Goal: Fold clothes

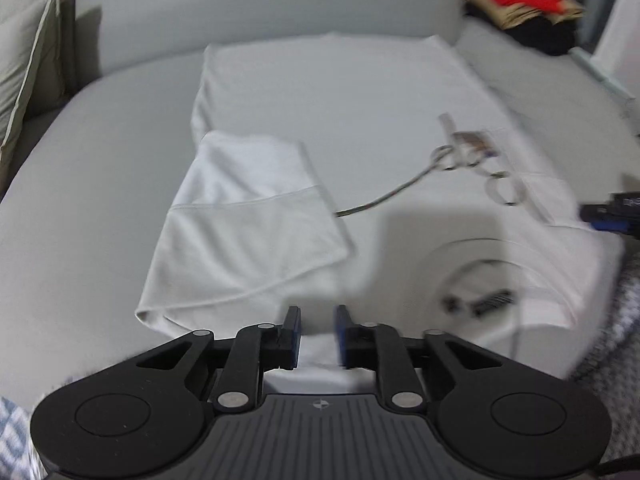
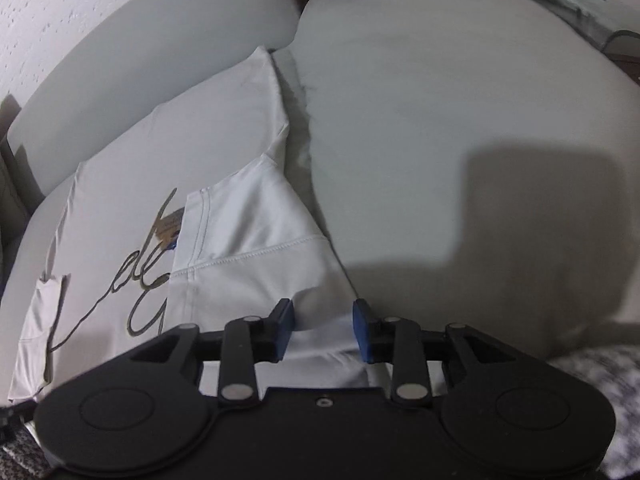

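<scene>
A: T-shirt [image 1: 340, 100], white: flat on grey sofa [image 1: 100, 200], both sleeves folded in. Surroundings?

B: Folded clothes pile [image 1: 524, 4], back right. Left tongs [image 1: 318, 336], right tongs [image 2: 324, 330]: parted, empty, over collar end.

Grey sofa seat [image 1: 100, 152] carries white T-shirt [image 1: 340, 92]; clothes pile [image 1: 524, 4] at far corner.

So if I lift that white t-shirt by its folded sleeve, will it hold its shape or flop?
Probably flop: the white printed t-shirt lies flat and creased over the grey couch cushion. The folded-in sleeve looks thin and light, so it may unfold. It seems unlikely to slip, being soft fabric.
</scene>
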A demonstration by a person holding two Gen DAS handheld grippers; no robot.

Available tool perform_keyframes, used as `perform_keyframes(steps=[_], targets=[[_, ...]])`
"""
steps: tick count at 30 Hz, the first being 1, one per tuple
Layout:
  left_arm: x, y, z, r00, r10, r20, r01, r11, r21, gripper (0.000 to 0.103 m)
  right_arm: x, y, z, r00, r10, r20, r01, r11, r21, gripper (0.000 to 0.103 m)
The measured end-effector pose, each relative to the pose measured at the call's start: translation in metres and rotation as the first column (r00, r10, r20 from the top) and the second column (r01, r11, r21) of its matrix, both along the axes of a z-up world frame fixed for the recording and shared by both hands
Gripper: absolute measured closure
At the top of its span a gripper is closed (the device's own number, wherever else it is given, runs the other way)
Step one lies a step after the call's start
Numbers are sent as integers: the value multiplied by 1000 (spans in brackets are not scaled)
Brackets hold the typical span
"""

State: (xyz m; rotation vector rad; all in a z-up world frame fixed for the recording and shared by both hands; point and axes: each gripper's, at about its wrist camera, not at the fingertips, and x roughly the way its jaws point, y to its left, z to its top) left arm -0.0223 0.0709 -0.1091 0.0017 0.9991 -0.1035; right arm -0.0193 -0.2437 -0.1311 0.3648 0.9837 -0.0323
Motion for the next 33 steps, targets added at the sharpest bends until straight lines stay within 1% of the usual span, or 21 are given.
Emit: perform_keyframes(steps=[1,3,5,6,7,9,10,12,13,15,17,18,20,21,23,25,27,28,30,31,33], targets=[[-7,8,4,1000,19,19,-18,999,-34,72,-6,-2,4,1000,3,13,-3,1000,9,72],[-18,35,11,992,115,46,-111,990,-87,73,-16,-2,14,997,34,64,-37,998,59,71],[-26,58,16,975,212,59,-207,974,-87,73,-18,9,23,991,95,96,-107,985,135,65],[-30,69,18,963,260,65,-254,963,-88,71,-18,17,27,986,129,109,-147,973,176,61],[-32,72,20,961,268,71,-262,962,-77,71,-16,26,30,979,165,116,-187,957,220,56],[-36,78,23,956,282,82,-279,959,-54,73,-8,54,26,964,245,100,-264,910,319,53],[-38,76,23,961,258,94,-255,966,-49,74,-4,68,24,954,285,95,-299,881,367,53],[-40,69,22,972,207,110,-202,978,-54,83,4,96,19,928,361,91,-361,814,456,53],[-38,66,20,976,188,108,-183,982,-54,85,7,112,15,917,389,87,-381,790,480,53],[-34,58,16,983,151,105,-146,988,-54,86,15,140,6,905,420,61,-389,762,518,54],[-22,55,3,984,161,78,-159,987,-30,88,21,162,-3,898,439,19,-376,744,553,55],[-20,58,1,981,182,71,-180,983,-28,90,25,173,-8,895,447,0,-369,738,565,56],[-18,63,-2,973,223,57,-222,975,-23,92,30,188,-12,893,450,-20,-368,754,544,57],[-17,65,-4,969,243,50,-243,970,-21,92,32,195,-13,892,452,-26,-372,764,528,60],[-14,70,-8,958,284,36,-284,959,-15,93,35,202,-16,893,450,-24,-375,772,513,62],[-11,75,-11,946,324,22,-324,946,-8,93,36,212,-19,894,447,-10,-387,784,485,70],[-9,80,-15,931,364,9,-364,931,-1,94,35,221,-22,888,459,-6,-411,801,435,101],[-8,82,-16,924,383,3,-383,924,2,94,34,223,-21,881,472,0,-433,807,402,100],[-6,82,-11,926,377,23,-377,926,-1,96,28,223,-14,873,487,32,-469,818,333,101],[-6,82,-9,927,374,33,-374,927,-3,96,26,223,-11,874,485,37,-473,830,295,101],[-4,81,-4,928,368,53,-368,930,-7,96,28,219,-8,873,487,31,-476,836,272,100]])
